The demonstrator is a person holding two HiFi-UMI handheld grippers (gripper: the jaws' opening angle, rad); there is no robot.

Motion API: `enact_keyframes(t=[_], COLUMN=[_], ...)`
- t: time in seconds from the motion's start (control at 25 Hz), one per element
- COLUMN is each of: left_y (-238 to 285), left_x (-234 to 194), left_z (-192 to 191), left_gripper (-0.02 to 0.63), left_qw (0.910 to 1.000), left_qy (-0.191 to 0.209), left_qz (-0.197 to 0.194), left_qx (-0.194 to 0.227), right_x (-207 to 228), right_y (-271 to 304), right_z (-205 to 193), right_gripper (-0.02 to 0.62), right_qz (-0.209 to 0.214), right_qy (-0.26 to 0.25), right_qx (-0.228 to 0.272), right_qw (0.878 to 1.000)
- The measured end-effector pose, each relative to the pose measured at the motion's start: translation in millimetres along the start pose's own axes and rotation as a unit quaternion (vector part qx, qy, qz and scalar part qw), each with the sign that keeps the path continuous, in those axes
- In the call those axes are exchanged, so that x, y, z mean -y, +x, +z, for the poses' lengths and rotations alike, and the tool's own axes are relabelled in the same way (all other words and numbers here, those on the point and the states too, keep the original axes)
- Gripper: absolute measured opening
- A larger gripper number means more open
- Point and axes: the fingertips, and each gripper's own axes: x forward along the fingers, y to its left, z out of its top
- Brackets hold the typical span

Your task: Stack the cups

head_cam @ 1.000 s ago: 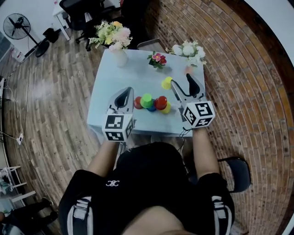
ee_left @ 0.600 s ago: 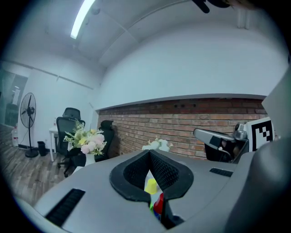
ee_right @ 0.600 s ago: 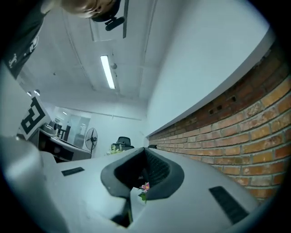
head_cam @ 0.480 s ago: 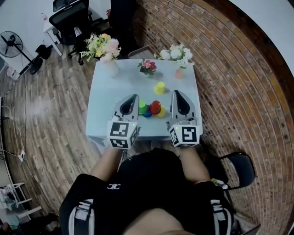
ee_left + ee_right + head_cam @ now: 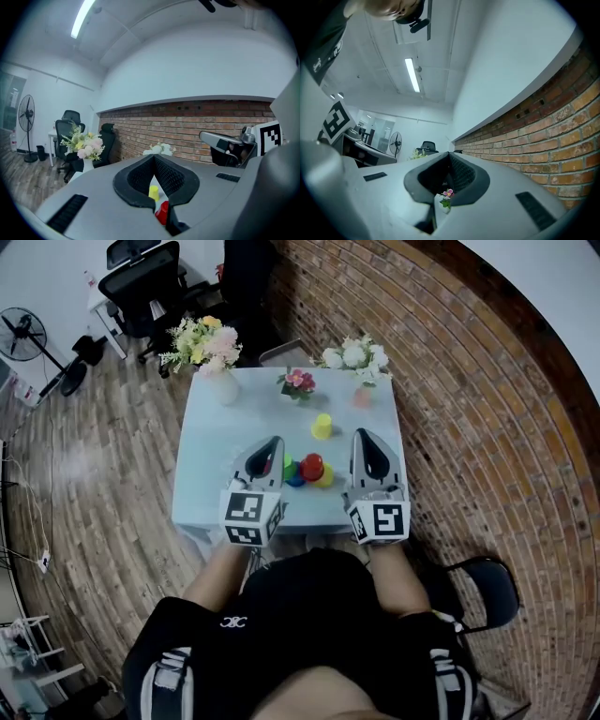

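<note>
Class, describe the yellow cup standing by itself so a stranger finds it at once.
On the pale blue table, look beyond the huddle of coloured cups nearest the person, toward the small pink flowers. A yellow cup sits there. It alone stands apart from the others.

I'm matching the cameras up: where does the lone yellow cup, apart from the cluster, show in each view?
Head view: lone yellow cup on the table, beyond the cup cluster.
Left gripper view: low centre, above the red cup.
Right gripper view: not in it.
Shared landmark: the brick wall.
</note>
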Motion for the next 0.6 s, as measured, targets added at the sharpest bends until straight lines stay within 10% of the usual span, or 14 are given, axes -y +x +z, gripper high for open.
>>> enact_keyframes(t=[0.2,0.36,0.6], left_y=[12,19,29], left_x=[2,0,-5], left_z=[3,3,3], left_gripper=[0.003,0.003,0.003], left_qw=[1.0000,0.9999,0.9992], left_qy=[0.000,0.000,0.003], left_qz=[0.006,0.016,0.040], left_qx=[0.000,-0.003,-0.007], right_x=[12,26,42], right_y=[10,28,53], right_z=[4,-2,-46], right_gripper=[0.001,0.423,0.482], right_qz=[0.019,0.033,0.026], right_qy=[0.015,0.063,0.069], right_qx=[0.011,0.012,-0.035], right_qw=[1.000,0.997,0.997])
